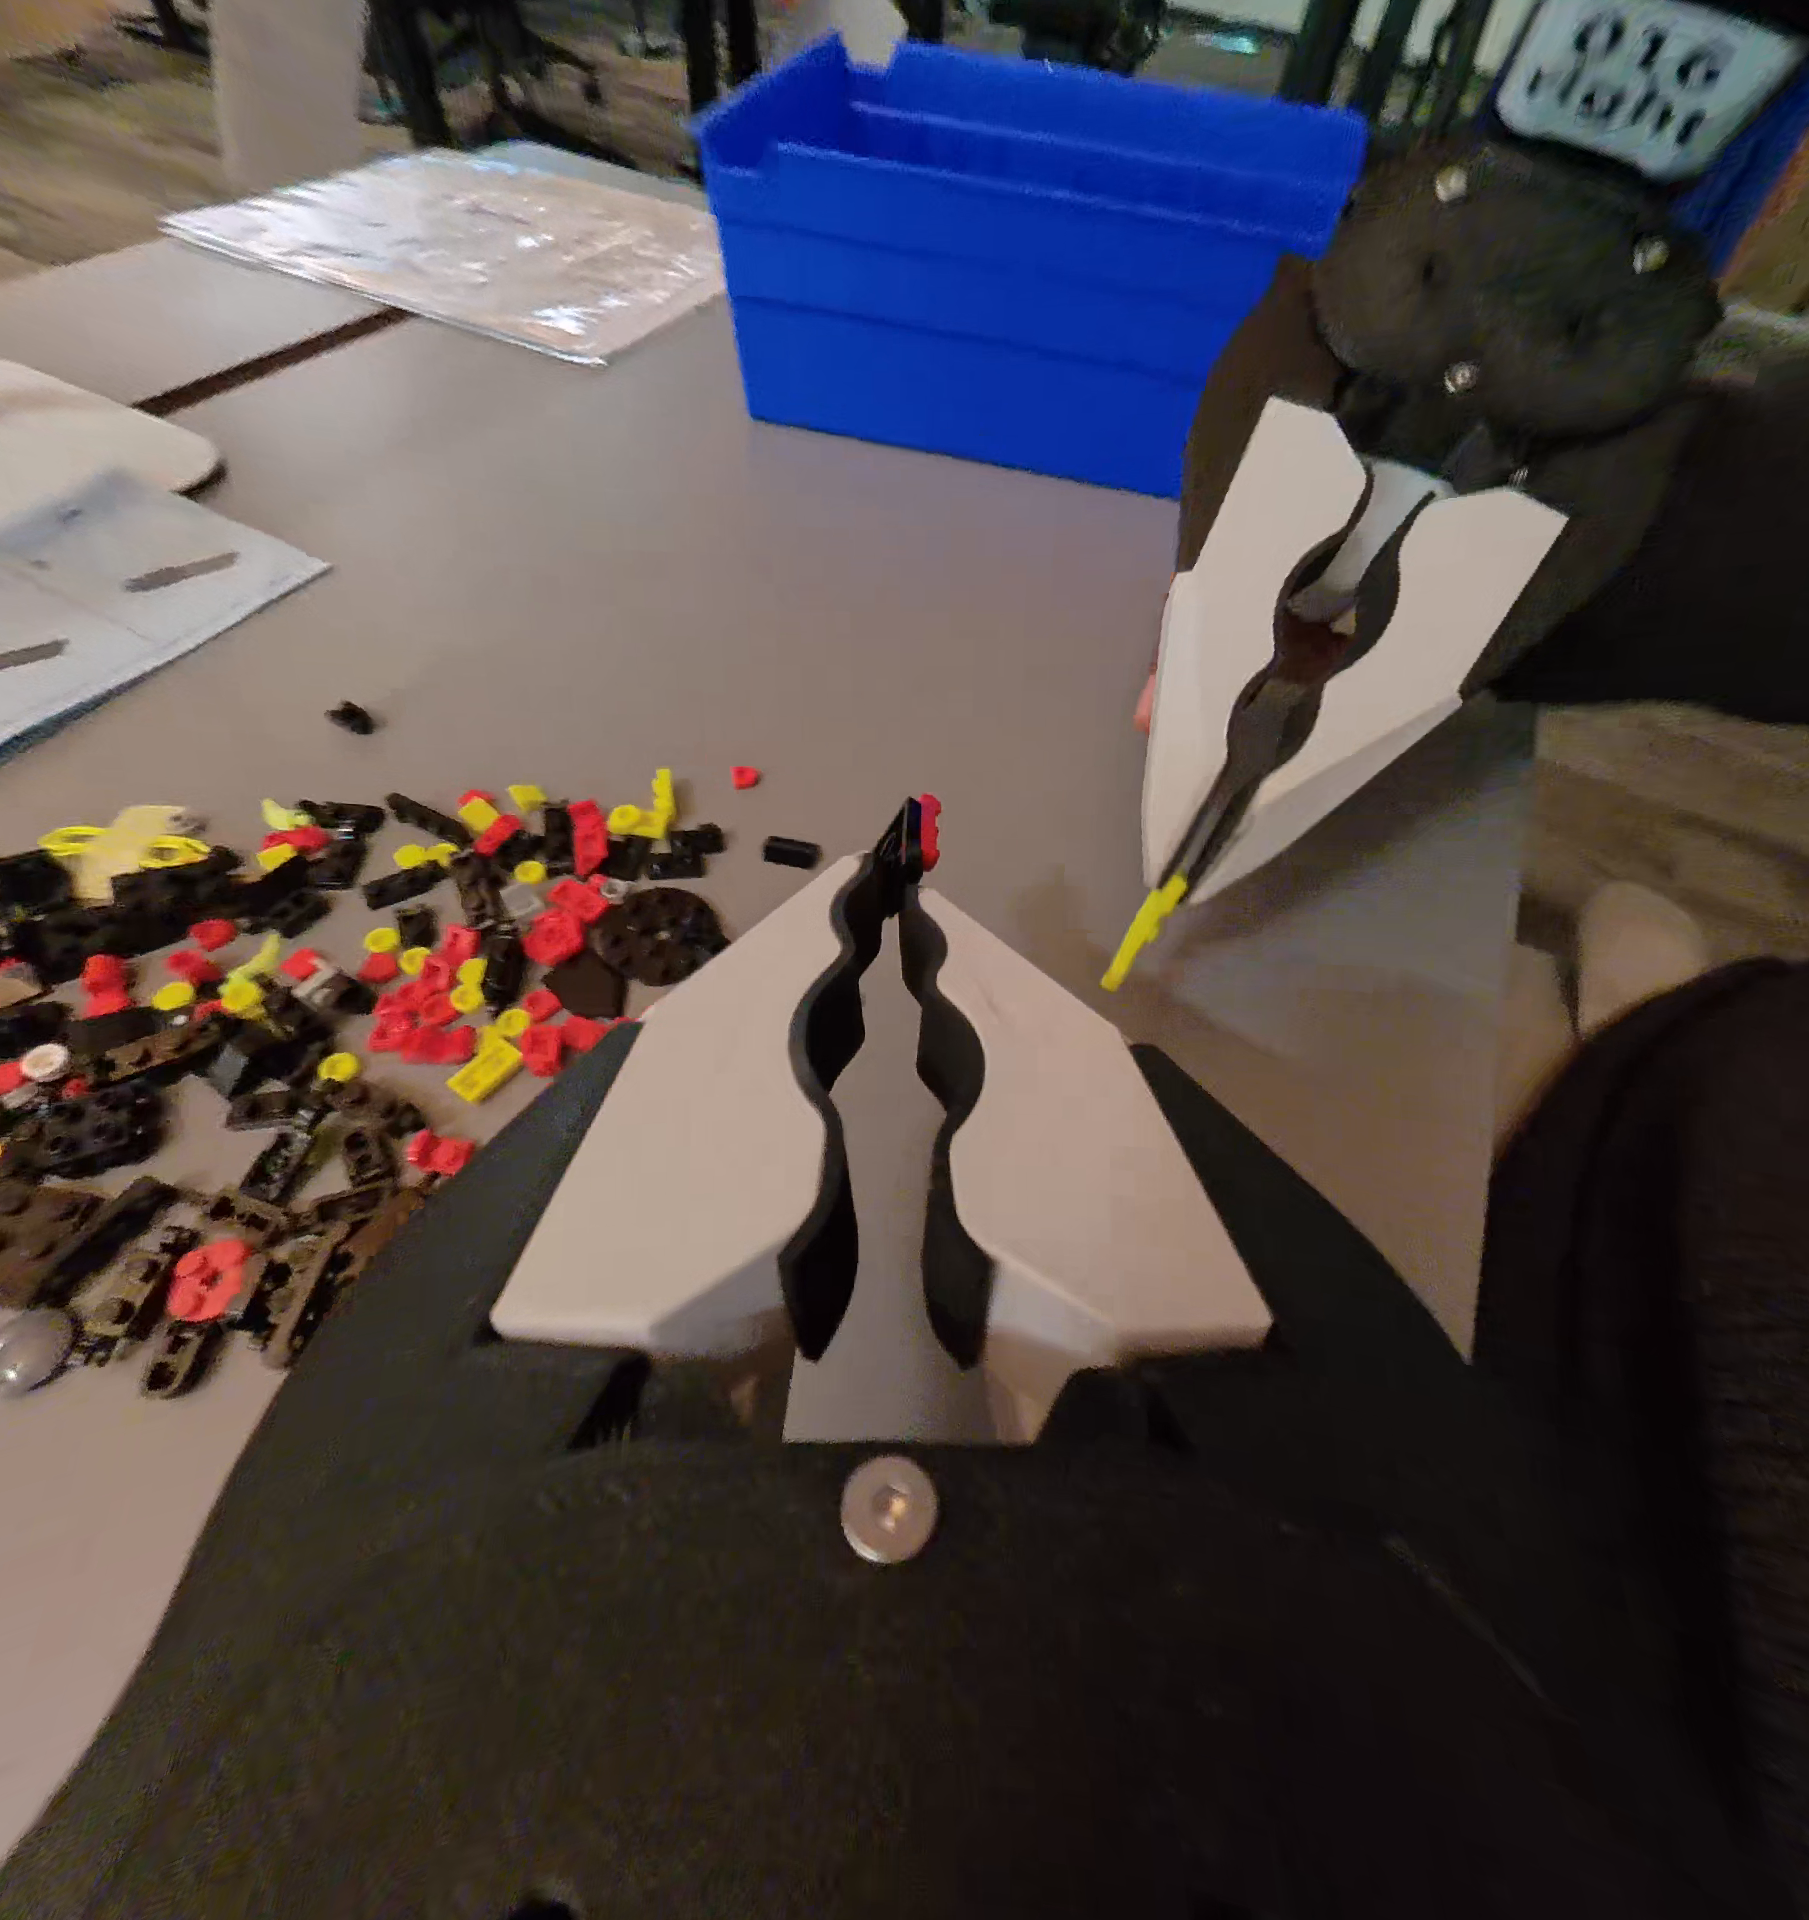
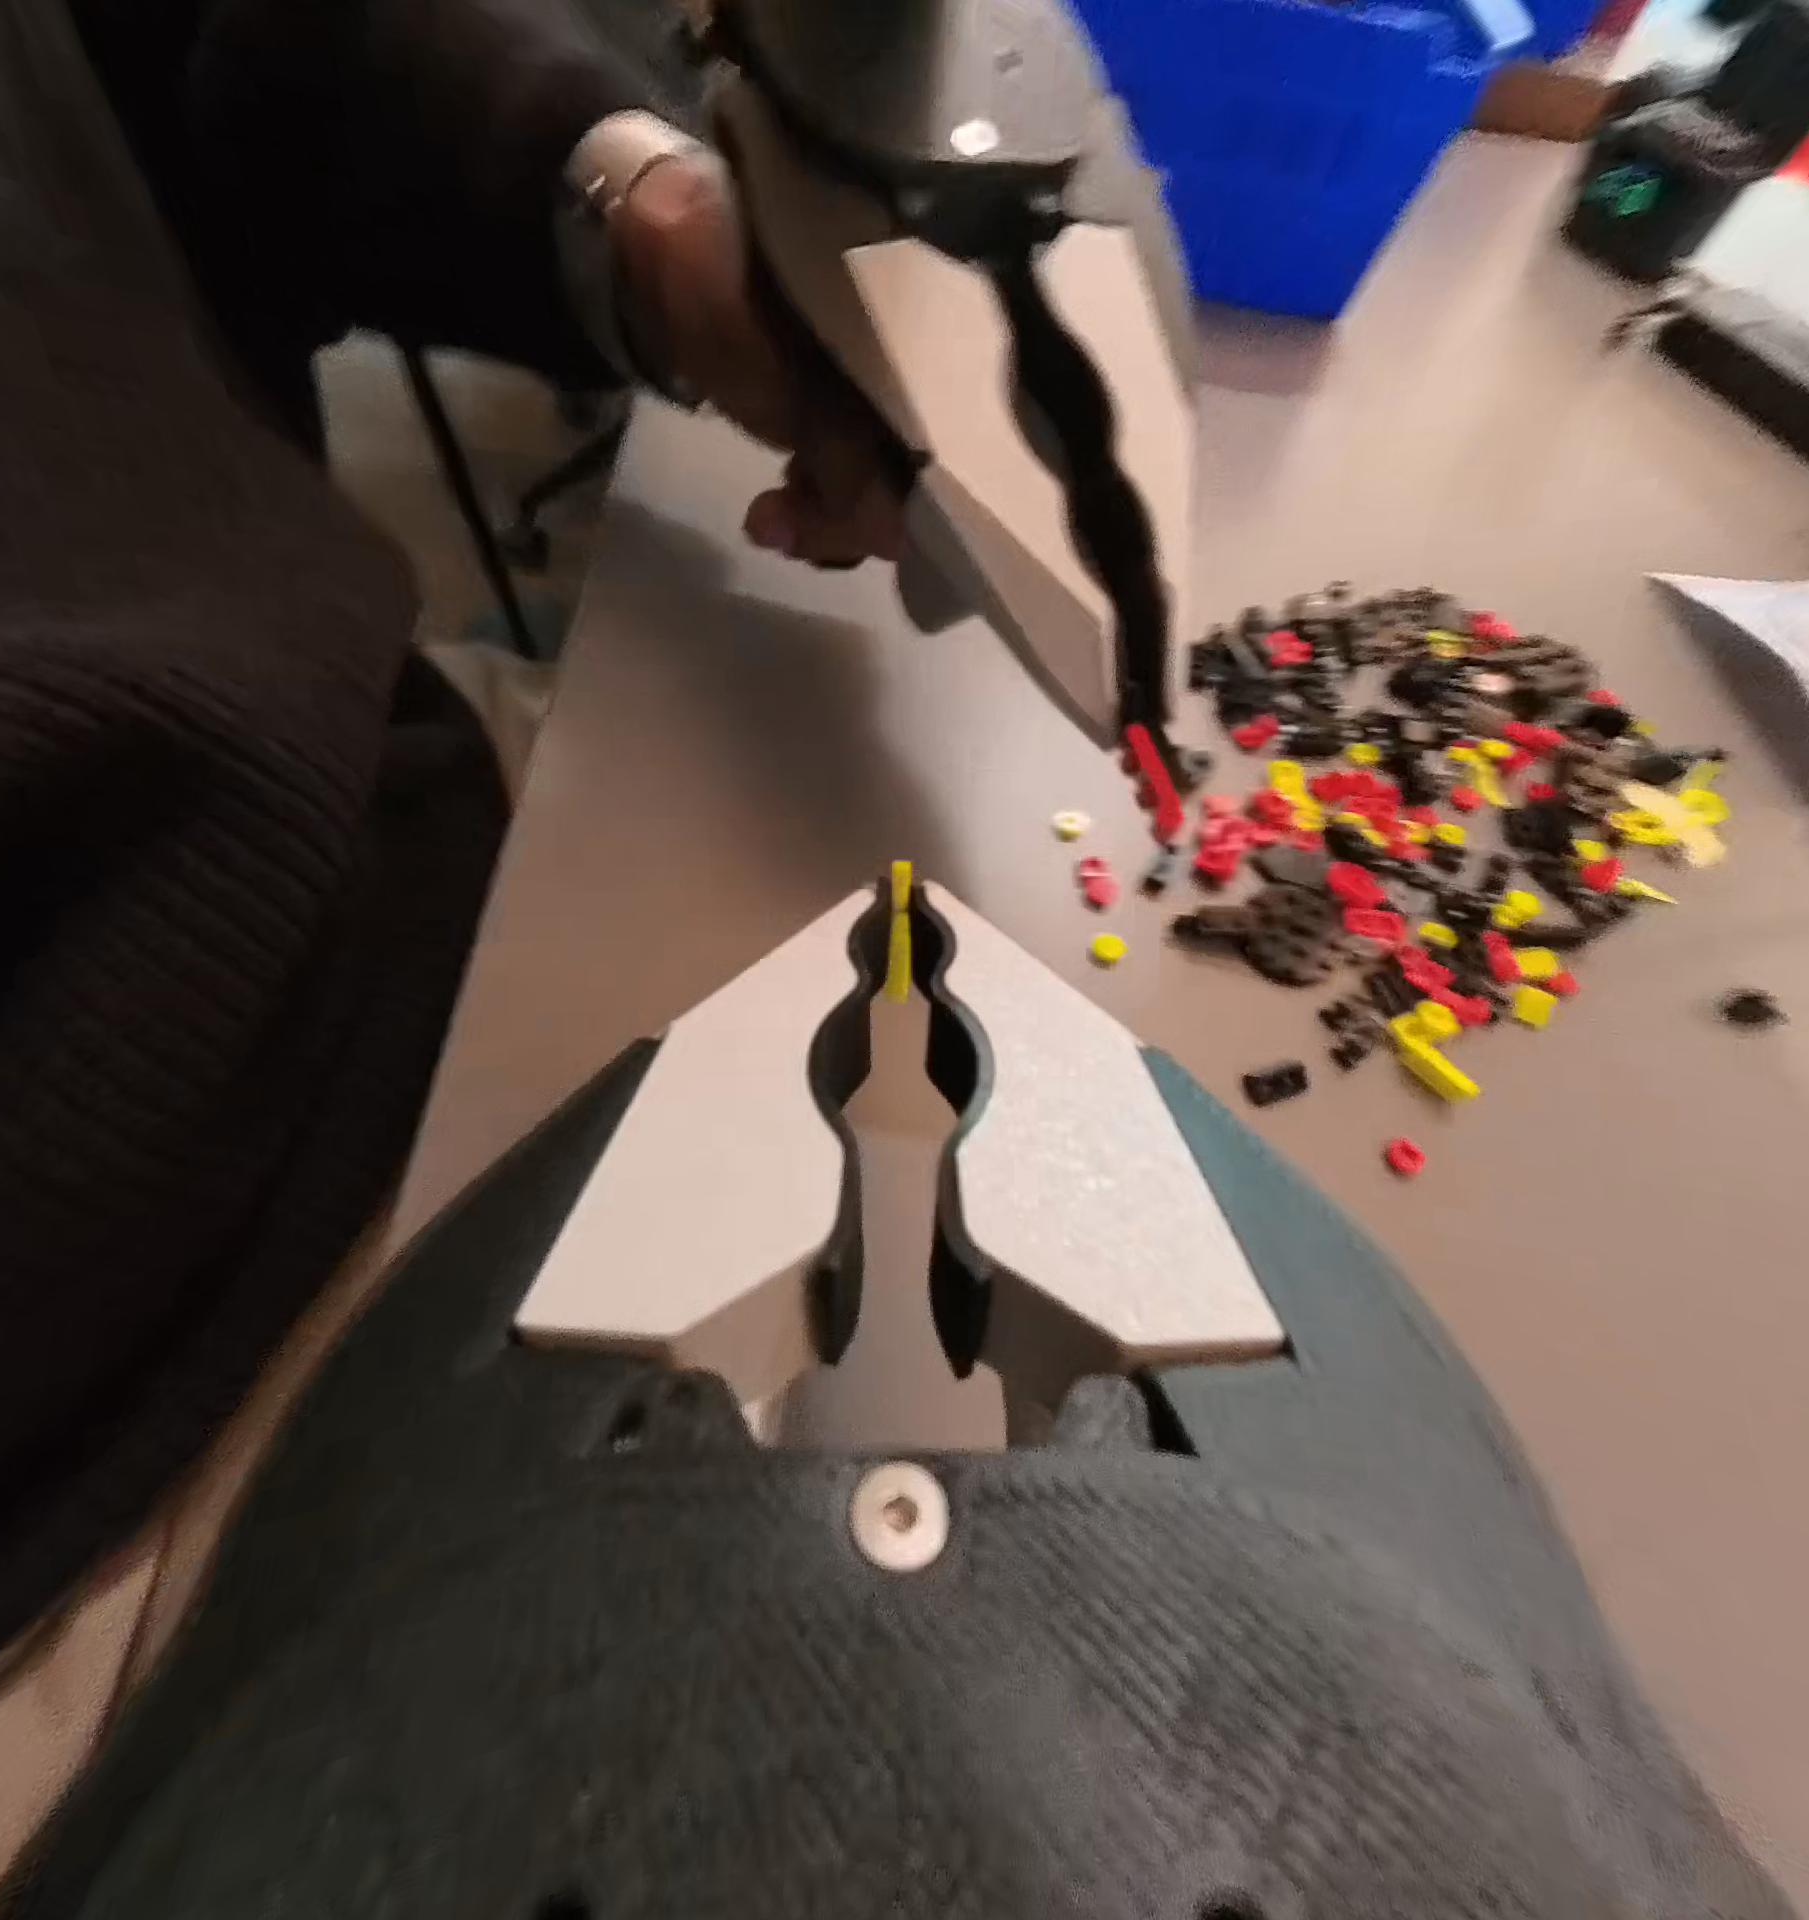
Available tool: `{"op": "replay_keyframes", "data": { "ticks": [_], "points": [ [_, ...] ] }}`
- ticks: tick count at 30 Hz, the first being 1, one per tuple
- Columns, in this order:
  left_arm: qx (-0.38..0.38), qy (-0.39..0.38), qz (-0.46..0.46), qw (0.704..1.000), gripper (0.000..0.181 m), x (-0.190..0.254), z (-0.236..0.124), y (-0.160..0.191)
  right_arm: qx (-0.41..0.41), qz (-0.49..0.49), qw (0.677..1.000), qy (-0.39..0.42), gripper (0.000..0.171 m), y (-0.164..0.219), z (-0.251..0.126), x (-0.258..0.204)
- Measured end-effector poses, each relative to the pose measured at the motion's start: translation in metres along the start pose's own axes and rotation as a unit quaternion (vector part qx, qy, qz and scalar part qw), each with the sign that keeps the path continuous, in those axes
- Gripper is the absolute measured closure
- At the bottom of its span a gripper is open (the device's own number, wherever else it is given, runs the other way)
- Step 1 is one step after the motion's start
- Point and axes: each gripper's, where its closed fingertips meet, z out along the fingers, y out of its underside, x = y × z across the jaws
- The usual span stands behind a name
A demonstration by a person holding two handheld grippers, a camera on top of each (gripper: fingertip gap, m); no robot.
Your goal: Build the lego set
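Note:
A pile of loose black, red and yellow lego pieces (image 1: 287, 997) lies on the grey table (image 1: 609, 582); it also shows in the right wrist view (image 2: 1440, 831). My left gripper (image 1: 895, 888) is shut on a small black and red lego assembly (image 1: 915, 831), held above the table beside the pile; it shows in the right wrist view (image 2: 1139, 727) with the red piece (image 2: 1154, 779) at its tips. My right gripper (image 2: 900, 904) is shut on a thin yellow lego piece (image 2: 900, 935); in the left wrist view it (image 1: 1180, 883) holds that yellow piece (image 1: 1139, 930) pointing down, right of my left gripper.
A blue plastic bin (image 1: 1014, 260) stands at the back of the table. A plastic-sleeved sheet (image 1: 453, 249) lies at back left and an instruction booklet (image 1: 79, 603) at left. A person's dark sleeves (image 1: 1658, 1351) and hand (image 2: 806, 499) are close by. The table edge (image 1: 1492, 1039) runs at right. The tips of one gripper are about 6 cm away from the tips of the other.

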Motion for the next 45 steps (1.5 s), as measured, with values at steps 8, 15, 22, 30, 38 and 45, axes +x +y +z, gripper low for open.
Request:
{"op": "replay_keyframes", "data": {
  "ticks": [8, 15, 22, 30, 38, 45],
  "points": [
    [0.079, 0.033, -0.290, 0.953, 0.181, -0.055, -0.008, 0.000, 0.101, 0.277, 0.950, 0.100, 0.160, 0.005, 0.006, 0.077],
    [0.101, 0.061, -0.337, 0.934, 0.181, -0.057, -0.011, -0.002, 0.141, 0.368, 0.907, 0.146, 0.121, 0.009, 0.000, 0.108],
    [0.134, 0.145, -0.187, 0.962, 0.181, -0.005, -0.018, -0.031, 0.181, 0.143, 0.969, 0.083, 0.127, -0.045, -0.011, 0.056],
    [0.121, 0.185, -0.160, 0.962, 0.181, 0.019, -0.018, -0.032, 0.177, 0.100, 0.977, 0.065, 0.165, -0.053, -0.012, 0.040],
    [0.122, 0.221, -0.191, 0.949, 0.181, 0.025, -0.022, -0.034, 0.171, 0.085, 0.980, 0.058, 0.168, -0.056, -0.013, 0.035],
    [0.120, 0.152, -0.239, 0.952, 0.181, 0.001, -0.014, -0.034, 0.112, 0.073, 0.991, -0.012, 0.168, -0.050, -0.001, 0.005]
  ]
}}
